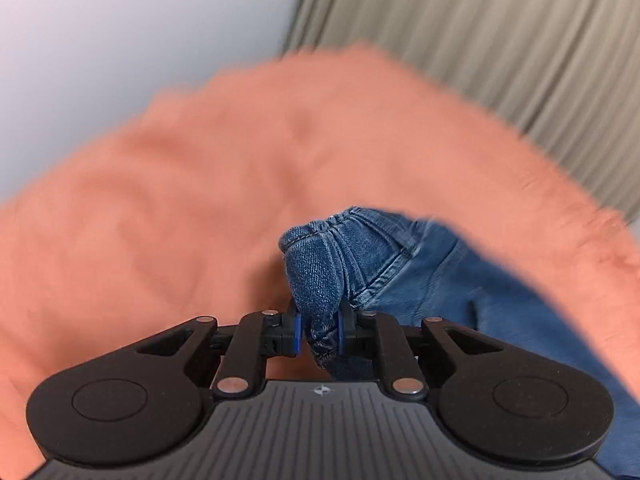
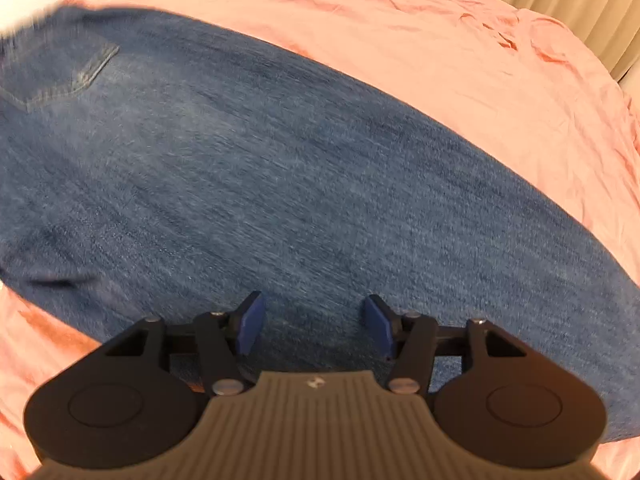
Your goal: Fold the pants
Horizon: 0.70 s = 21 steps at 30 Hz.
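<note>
The left gripper (image 1: 319, 330) is clamping a bunched fold of the jeans (image 1: 320, 276), with the blue pads (image 1: 298, 330) pressing the denim from both sides near a stitched seam at the waist end. The rest of the jeans (image 2: 280, 184) is lying spread across the pink bedsheet (image 2: 460, 52), with a back pocket (image 2: 60, 76) facing up at the far left of the right wrist view. The right gripper (image 2: 314, 330) is hovering over the flat denim with its jaws standing apart and nothing between them (the cloth is lying below the pads, not pinched by them). Judging from this layout, the fold is only beginning: one end is being gripped and the other is not yet secured. Several faults are possible from here. The left grip is taking a thick, crumpled wad rather than a clean edge, so the denim may be slipping out under a pull, or the fold line may be coming out crooked. If the right gripper is closing on the flat middle of the leg, it may be catching only the top layer, or the sheet with it, dragging the bedding along. A curtain (image 1: 500, 40) is hanging behind the bed, well apart from the work.
</note>
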Available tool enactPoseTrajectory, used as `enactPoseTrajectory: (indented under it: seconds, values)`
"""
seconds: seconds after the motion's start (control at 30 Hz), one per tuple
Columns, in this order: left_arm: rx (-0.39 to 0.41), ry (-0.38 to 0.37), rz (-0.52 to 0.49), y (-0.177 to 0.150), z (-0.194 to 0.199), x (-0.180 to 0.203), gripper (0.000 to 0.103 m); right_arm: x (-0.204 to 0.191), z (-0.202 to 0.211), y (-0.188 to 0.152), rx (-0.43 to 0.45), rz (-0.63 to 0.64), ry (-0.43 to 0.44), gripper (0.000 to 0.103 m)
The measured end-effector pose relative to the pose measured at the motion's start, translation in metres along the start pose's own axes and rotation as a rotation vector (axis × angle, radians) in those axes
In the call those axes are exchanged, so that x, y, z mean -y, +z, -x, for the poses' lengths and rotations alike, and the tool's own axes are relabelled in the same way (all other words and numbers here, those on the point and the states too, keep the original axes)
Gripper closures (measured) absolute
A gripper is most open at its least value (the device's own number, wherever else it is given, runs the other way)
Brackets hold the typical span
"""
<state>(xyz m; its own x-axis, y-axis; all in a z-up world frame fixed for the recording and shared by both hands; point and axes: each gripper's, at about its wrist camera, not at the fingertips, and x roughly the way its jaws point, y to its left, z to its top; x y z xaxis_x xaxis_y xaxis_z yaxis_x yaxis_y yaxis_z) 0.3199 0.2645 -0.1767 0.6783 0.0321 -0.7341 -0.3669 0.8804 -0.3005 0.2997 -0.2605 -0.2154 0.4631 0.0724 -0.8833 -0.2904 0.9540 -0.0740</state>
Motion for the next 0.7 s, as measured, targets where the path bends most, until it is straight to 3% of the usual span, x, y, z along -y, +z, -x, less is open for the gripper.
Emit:
enactPoseTrajectory:
  seconds: [0.1, 0.2, 0.23, 0.27, 0.33, 0.43, 0.67, 0.7]
  values:
    - [-0.011, 0.011, -0.028, -0.016, -0.024, -0.004, 0.081, 0.006, -0.003, -0.006, -0.010, -0.022, 0.001, 0.050]
    - [-0.009, 0.017, -0.037, -0.015, -0.021, 0.001, 0.069, 0.016, -0.003, -0.010, -0.008, -0.059, 0.004, 0.049]
    - [-0.016, 0.021, -0.046, -0.014, -0.015, 0.002, 0.063, 0.020, -0.003, -0.011, -0.005, -0.077, 0.011, 0.049]
    - [-0.021, 0.040, -0.061, -0.011, -0.009, 0.005, 0.050, 0.024, -0.001, -0.011, -0.003, -0.097, 0.018, 0.049]
    - [-0.004, 0.074, -0.119, -0.011, 0.012, 0.011, 0.038, 0.036, 0.004, -0.014, 0.000, -0.156, 0.027, 0.049]
    - [0.055, 0.109, -0.197, -0.015, 0.056, 0.020, 0.037, 0.063, 0.017, -0.020, 0.014, -0.281, 0.032, 0.048]
    - [0.070, -0.010, -0.321, -0.025, 0.096, 0.095, 0.037, 0.175, 0.054, -0.064, 0.044, -0.605, -0.038, 0.049]
    - [0.070, -0.026, -0.347, -0.027, 0.099, 0.110, 0.037, 0.194, 0.059, -0.073, 0.041, -0.647, -0.059, 0.055]
